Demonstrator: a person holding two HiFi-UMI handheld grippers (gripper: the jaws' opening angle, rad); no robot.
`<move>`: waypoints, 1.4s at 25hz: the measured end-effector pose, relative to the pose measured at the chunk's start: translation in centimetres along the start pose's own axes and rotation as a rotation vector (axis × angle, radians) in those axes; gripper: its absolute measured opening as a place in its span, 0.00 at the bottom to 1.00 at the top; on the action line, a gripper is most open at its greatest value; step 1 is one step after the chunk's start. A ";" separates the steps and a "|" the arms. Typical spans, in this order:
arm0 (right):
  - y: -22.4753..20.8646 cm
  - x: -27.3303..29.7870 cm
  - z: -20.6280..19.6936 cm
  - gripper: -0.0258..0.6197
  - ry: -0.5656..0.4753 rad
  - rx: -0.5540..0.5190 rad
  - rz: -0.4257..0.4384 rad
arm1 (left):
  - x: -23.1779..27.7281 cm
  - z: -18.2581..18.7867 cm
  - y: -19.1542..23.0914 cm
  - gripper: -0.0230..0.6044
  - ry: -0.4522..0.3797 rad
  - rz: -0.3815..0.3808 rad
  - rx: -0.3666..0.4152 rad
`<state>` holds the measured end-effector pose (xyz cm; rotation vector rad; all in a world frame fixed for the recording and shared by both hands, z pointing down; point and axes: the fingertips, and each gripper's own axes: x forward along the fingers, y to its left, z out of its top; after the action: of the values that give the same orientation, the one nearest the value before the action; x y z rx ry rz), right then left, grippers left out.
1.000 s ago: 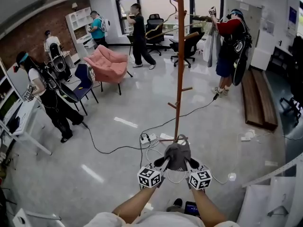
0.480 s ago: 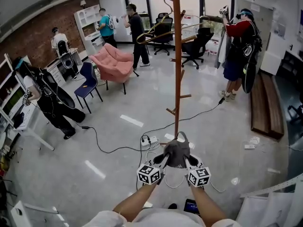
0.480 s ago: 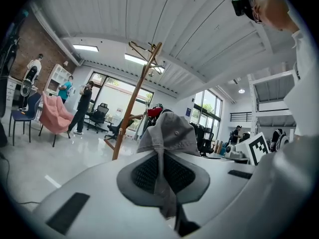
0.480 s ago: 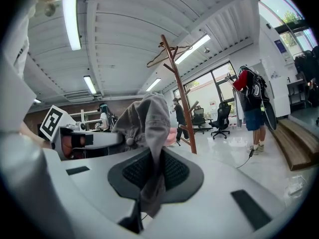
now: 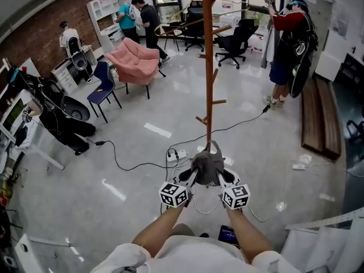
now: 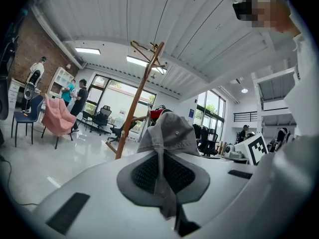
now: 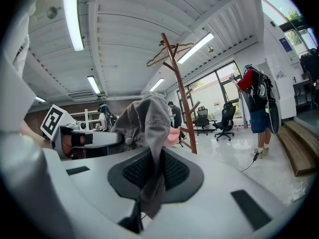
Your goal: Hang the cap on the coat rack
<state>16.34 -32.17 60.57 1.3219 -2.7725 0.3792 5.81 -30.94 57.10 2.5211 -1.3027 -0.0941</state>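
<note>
The left hand-held gripper (image 6: 160,180) is clenched almost fully, its jaws nipping a thin fold of the grey cap (image 6: 168,132) at its edge between the dark pads (image 6: 143,173). The fabric rises from the pinch and swells into the crown just above and ahead of the jaws. The right hand-held gripper (image 7: 151,176) is likewise clamped on a fold of the cap's other edge. A strip of cloth hangs below its pads, and the crown bulges ahead and to its left. In the head view the cap is stretched between the two gripper tips, up in the air above the floor (image 5: 114,169). The wooden coat rack (image 5: 208,67) stands upright straight ahead of both grippers, just beyond the cap, with short pegs slanting off its pole. Whether the cap touches the pole cannot be told.
</note>
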 end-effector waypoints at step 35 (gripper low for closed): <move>-8.1 21.8 -4.2 0.11 0.137 0.037 -0.117 | 14.3 -1.5 20.5 0.07 0.043 -0.034 -0.082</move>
<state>8.46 -52.60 69.41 1.4008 -2.5760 0.4961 -1.63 -53.29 65.69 2.4628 -1.2150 -0.0977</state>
